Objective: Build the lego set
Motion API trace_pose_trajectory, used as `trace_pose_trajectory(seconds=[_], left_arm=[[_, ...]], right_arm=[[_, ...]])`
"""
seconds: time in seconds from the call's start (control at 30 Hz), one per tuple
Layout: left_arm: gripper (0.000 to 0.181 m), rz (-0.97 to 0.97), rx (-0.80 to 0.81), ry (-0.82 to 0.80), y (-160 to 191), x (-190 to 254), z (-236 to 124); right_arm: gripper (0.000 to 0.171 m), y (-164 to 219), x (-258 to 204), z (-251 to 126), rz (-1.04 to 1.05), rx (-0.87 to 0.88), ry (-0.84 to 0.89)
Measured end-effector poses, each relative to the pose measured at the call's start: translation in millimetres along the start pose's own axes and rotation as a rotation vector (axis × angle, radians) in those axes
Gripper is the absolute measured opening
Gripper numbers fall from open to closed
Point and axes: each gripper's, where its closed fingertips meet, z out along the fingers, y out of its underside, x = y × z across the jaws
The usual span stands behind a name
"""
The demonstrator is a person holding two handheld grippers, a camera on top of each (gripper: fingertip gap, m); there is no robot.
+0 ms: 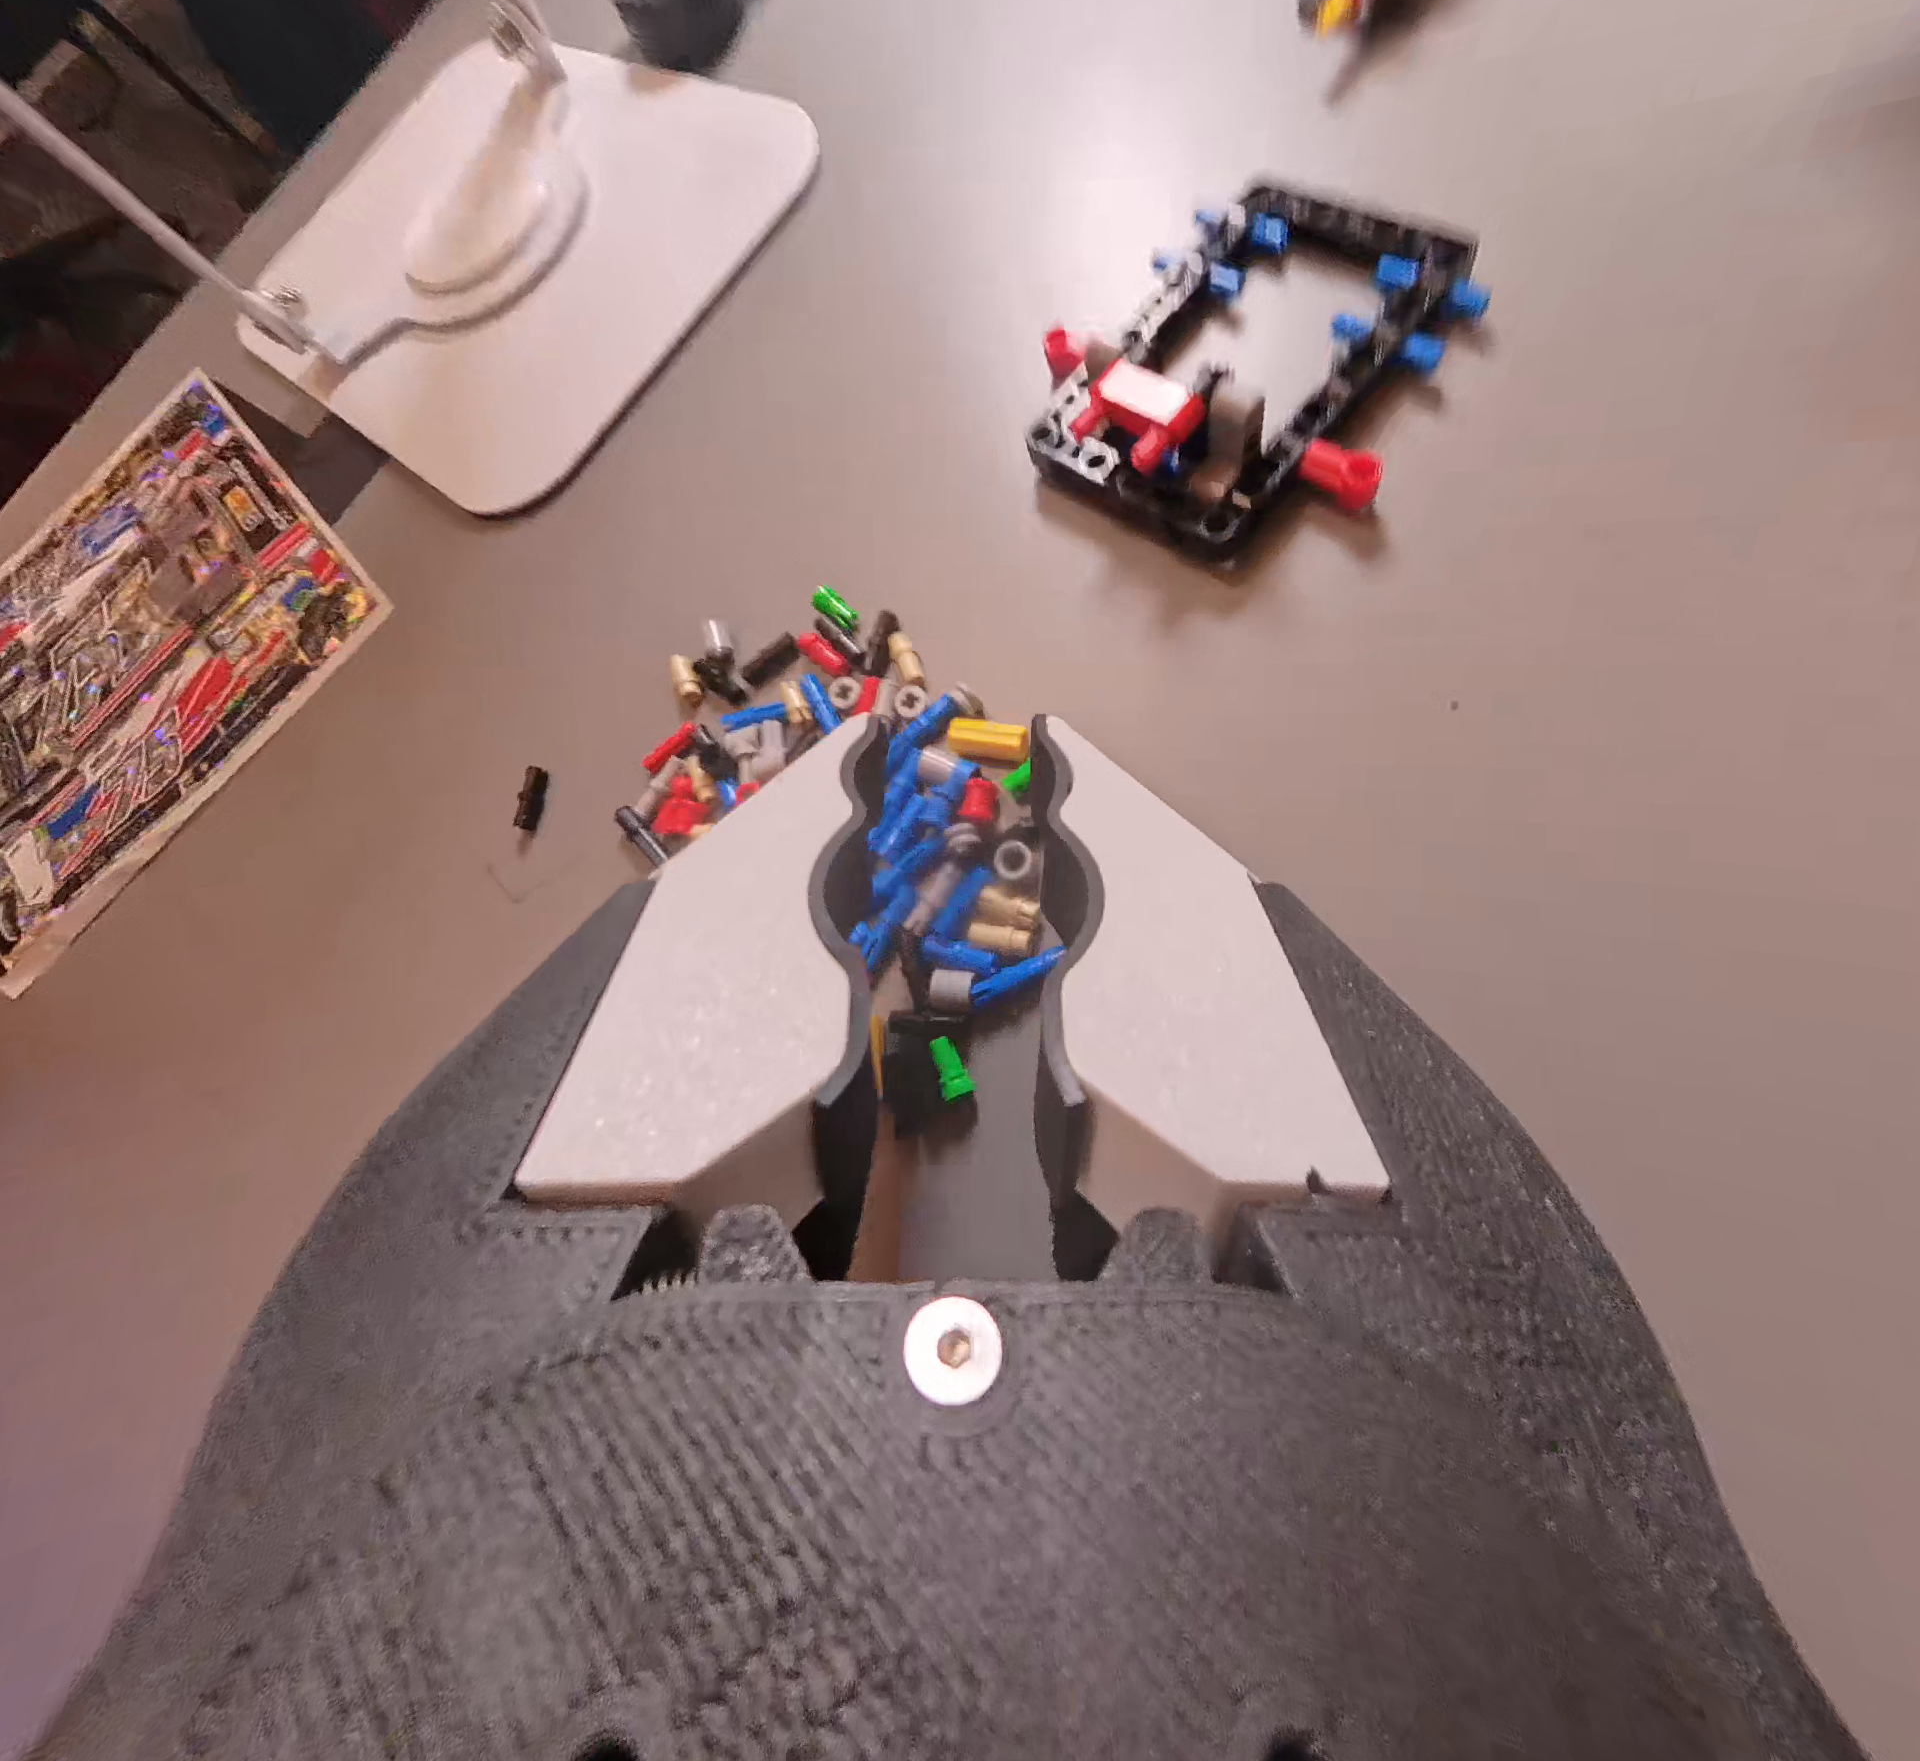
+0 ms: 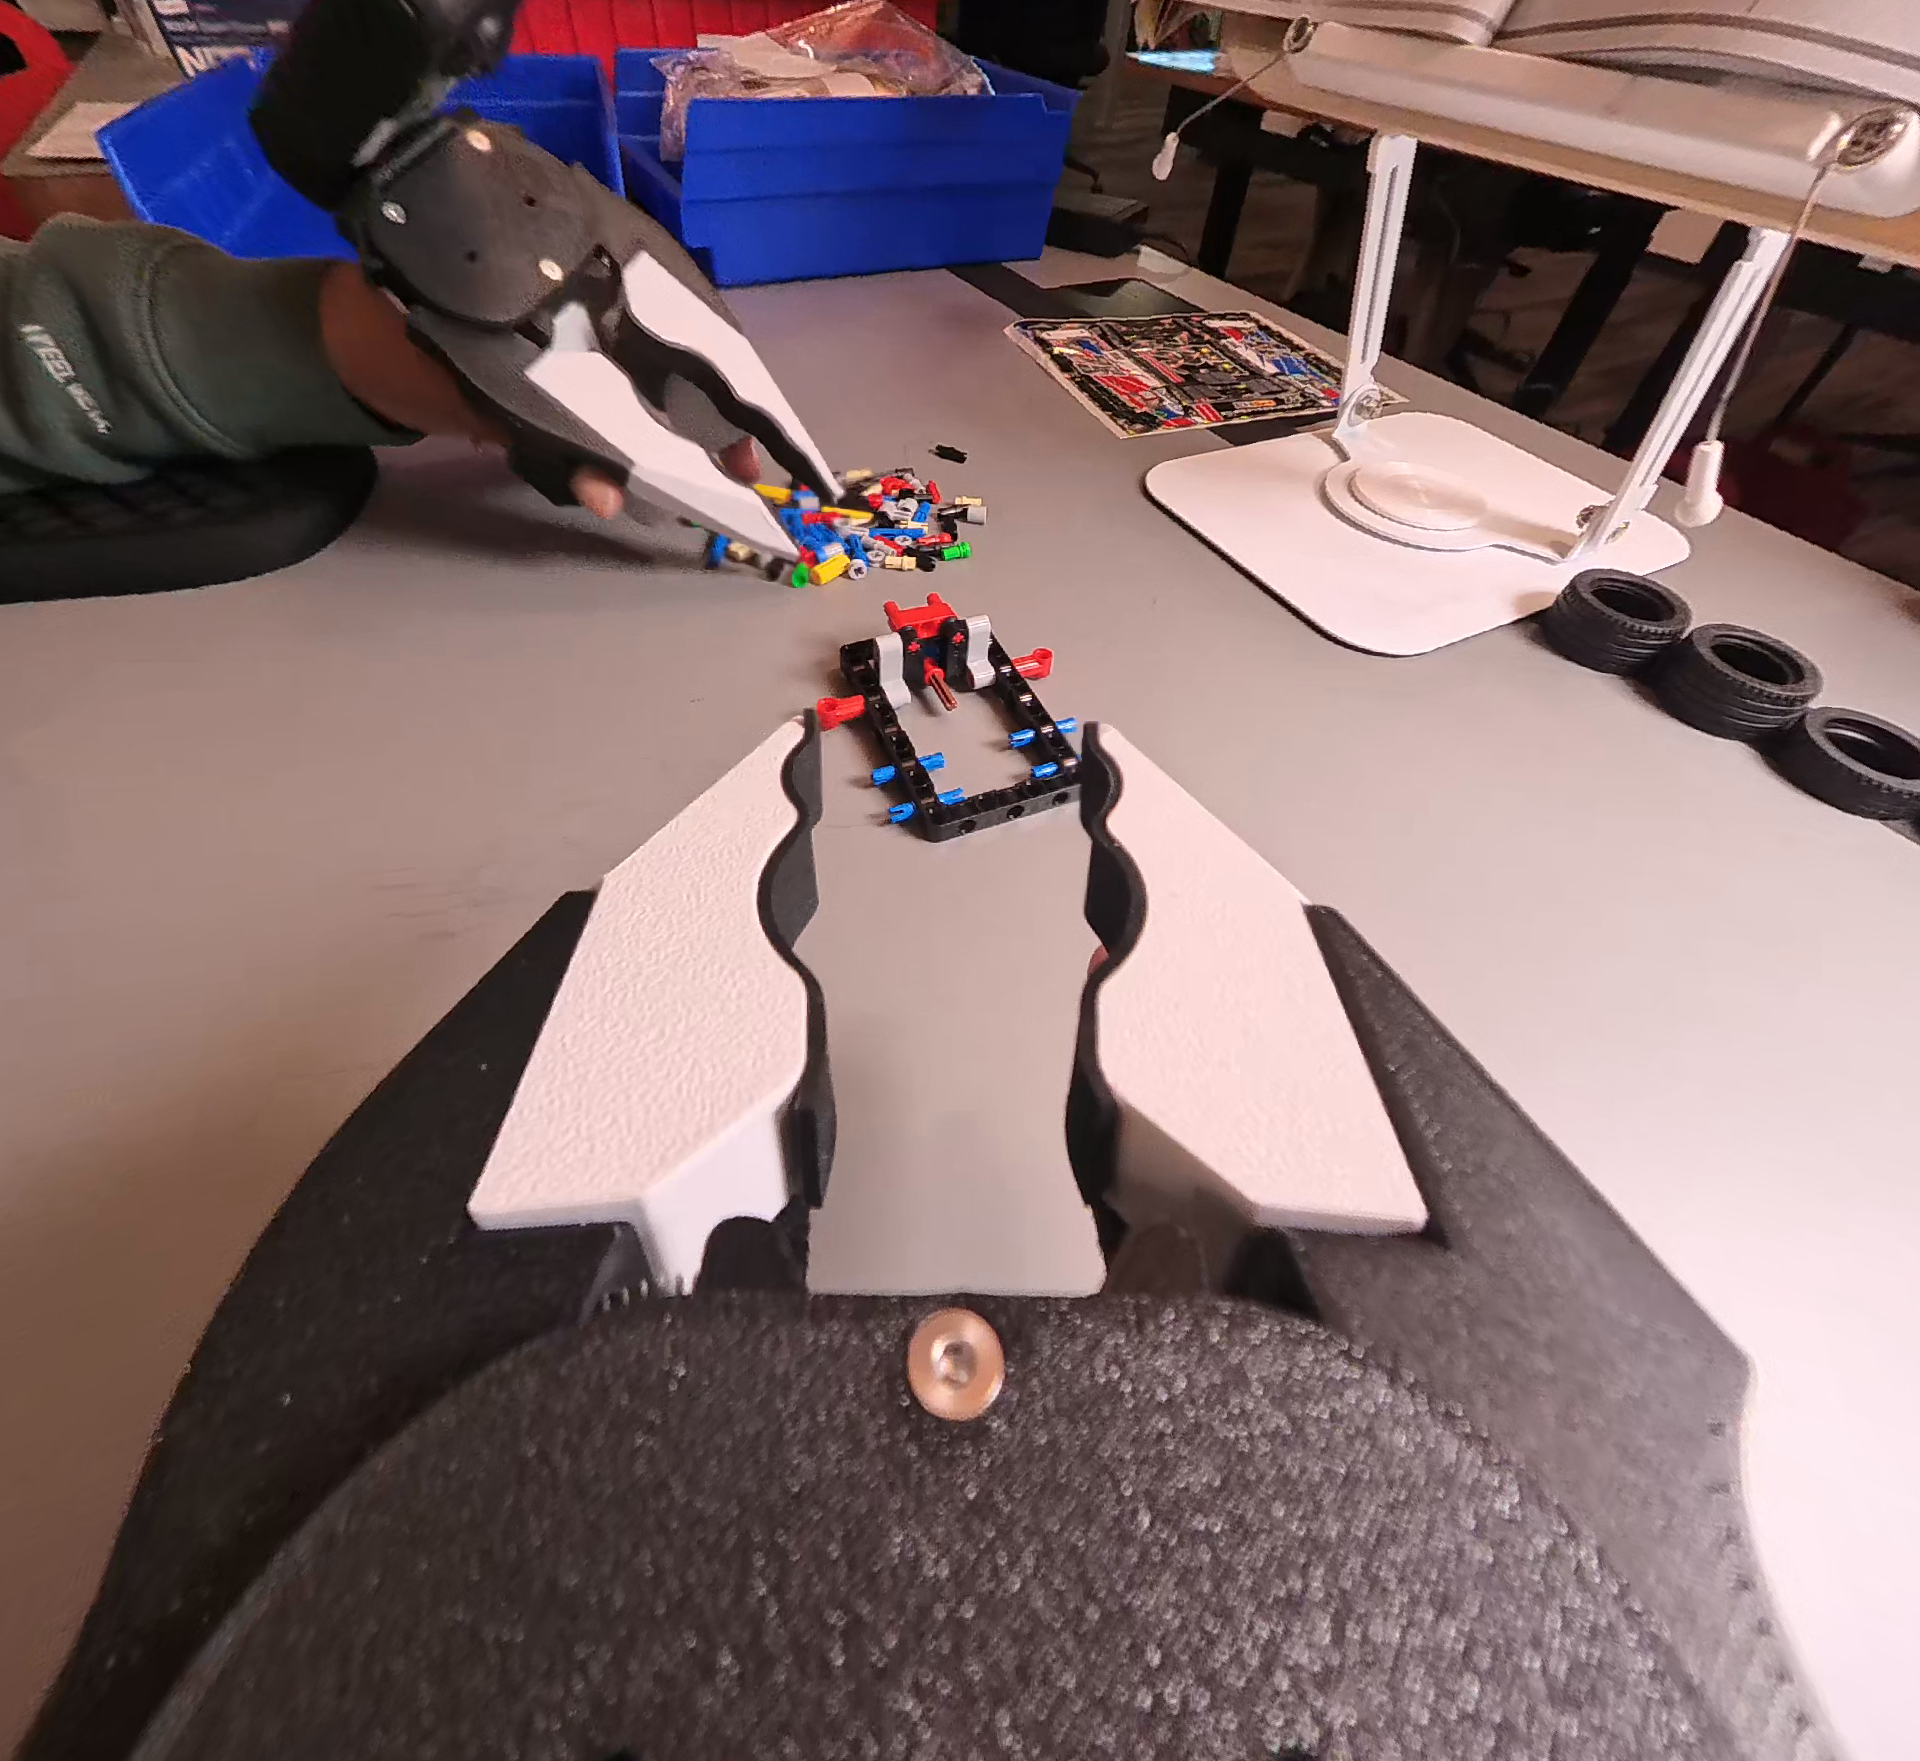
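A: Two hand-held grippers in play. My left hand-held gripper (image 1: pixel 951 755) is tipped down over the pile of small pins (image 1: pixel 831 755), jaws parted a little, nothing pinched that I can tell. From its own camera the pile sits dead ahead at twelve o'clock, spilling out to eleven, with some pins showing right in the gap between the fingers.

B: And the frame?

A: The black frame (image 1: pixel 1247 371) lies flat on the worktop (image 1: pixel 1558 880) at about one o'clock from the left, well apart from the pile. Blue pins are already seated along its sides, red connectors at the near end.

B: The right one?

A: My right hand-held gripper (image 2: pixel 951 735) is spread wide and empty. The frame in that view (image 2: pixel 961 724) is at twelve o'clock, just beyond the fingertips, not touching them. Its long axis runs nearly straight away from me, tilted slightly toward eleven; the red and grey block is at the far end.

B: So which is nearer what?

A: Left is nearer the pile, right is nearer the frame. My judgement: left picks a pin, right steadies the frame across its short side, since the jaws already straddle that width.

B: Risk?

A: The pins are heaped and overlapping; I may close on two at once. One black pin (image 1: pixel 532 795) lies alone at ten o'clock, an easier pick.
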Motion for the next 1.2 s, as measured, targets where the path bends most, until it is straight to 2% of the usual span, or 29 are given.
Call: trace_pose_trajectory(seconds=[0.03, 0.17, 0.23, 0.33, 0.4, 0.43, 0.67, 0.83, 0.9, 1.03, 1.13, 1.2], left_arm=[[0.028, -0.039, 0.051, 0.003, -7, -3, -5], [0.030, -0.193, 0.275, 0.010, -36, -17, -23], [0.022, -0.287, 0.391, 0.030, -50, -21, -32], [0.003, -0.392, 0.522, 0.030, -67, -30, -38], [0.000, -0.372, 0.571, -0.022, -80, -40, -37], [0.000, -0.349, 0.594, -0.048, -88, -44, -37], [0.000, -0.233, 0.711, -0.222, -151, -74, -35], [0.000, -0.171, 0.768, -0.292, -201, -104, -47], [0.003, -0.181, 0.756, -0.311, -201, -120, -49], [0.017, -0.220, 0.750, -0.311, -178, -140, -56], [0.032, -0.234, 0.718, -0.298, -157, -147, -52], [0.034, -0.252, 0.722, -0.280, -153, -147, -49]], right_arm=[[0.049, 0, 2, 0, 0.000, 0.003, 0.008], [0.048, 0, 18, -1, 0.014, 0.022, 0.068], [0.041, -2, 25, -1, 0.029, 0.035, 0.098], [0.020, -14, 36, -2, 0.032, 0.085, 0.152], [0.002, -25, 44, 0, 0.014, 0.120, 0.195], [0.000, -33, 49, 0, -0.003, 0.137, 0.224], [0.000, -108, 87, 15, -0.098, 0.246, 0.399], [0.000, -162, 147, 25, -0.079, 0.308, 0.524], [0.000, -178, 171, 23, -0.090, 0.348, 0.574], [0.000, -185, 207, 20, -0.145, 0.367, 0.654], [0.003, -166, 223, 23, -0.138, 0.335, 0.661], [0.005, -148, 231, 25, -0.130, 0.290, 0.665]])
